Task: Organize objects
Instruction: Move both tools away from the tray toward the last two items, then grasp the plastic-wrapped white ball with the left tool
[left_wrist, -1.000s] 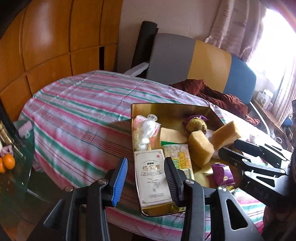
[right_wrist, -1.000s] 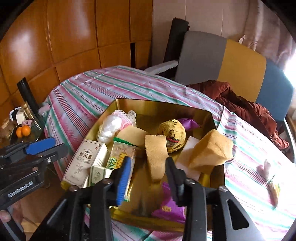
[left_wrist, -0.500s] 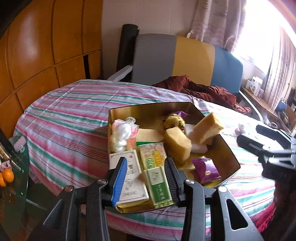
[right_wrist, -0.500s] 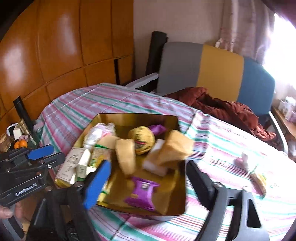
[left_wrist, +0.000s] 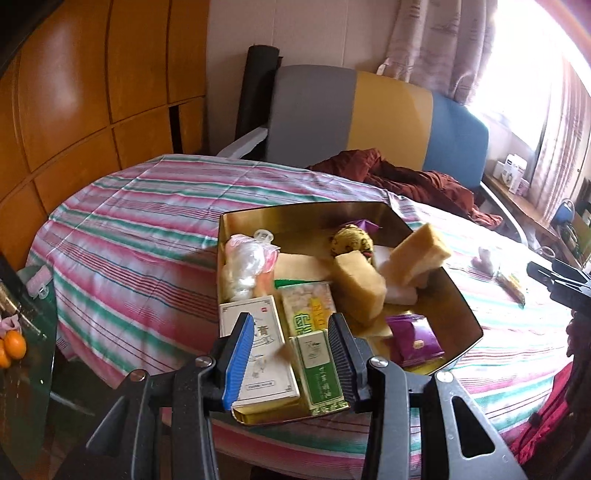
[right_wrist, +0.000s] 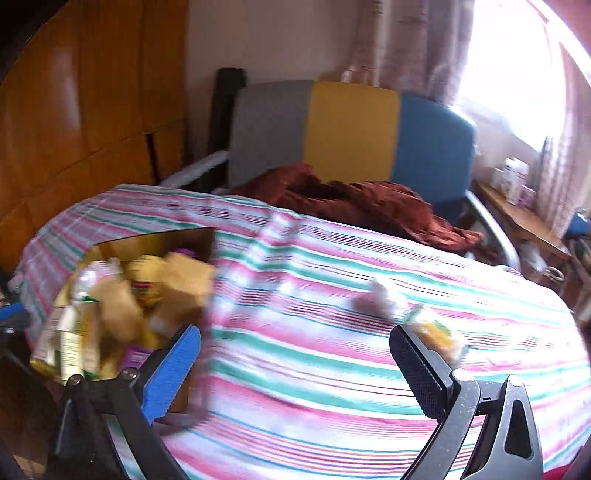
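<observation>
The right tool (right_wrist: 295, 365) has just been opening and stands wide with nothing between its pads, over the striped cloth of the counter (right_wrist: 295, 406). It seems to be heading for the loose things still outside the gold tin (right_wrist: 155, 236): a yellow-and-green packet (right_wrist: 439, 332) just beyond the dark pad and a small pale wrapped item (right_wrist: 376, 295) a little farther off. To do this well, I would centre the packet between the pads, come down across its narrow side, and close only once both pads bracket it. The left tool (left_wrist: 291, 350) is narrow and empty, hovering over the near end of the tin (left_wrist: 461, 314), above a white carton (left_wrist: 258, 350) and a green box (left_wrist: 321, 365); keeping it clear of the tin's open far side would leave room for the drop. The right view is smeared, so both loose items are hard to identify, and the packet is partly behind the pad.
</observation>
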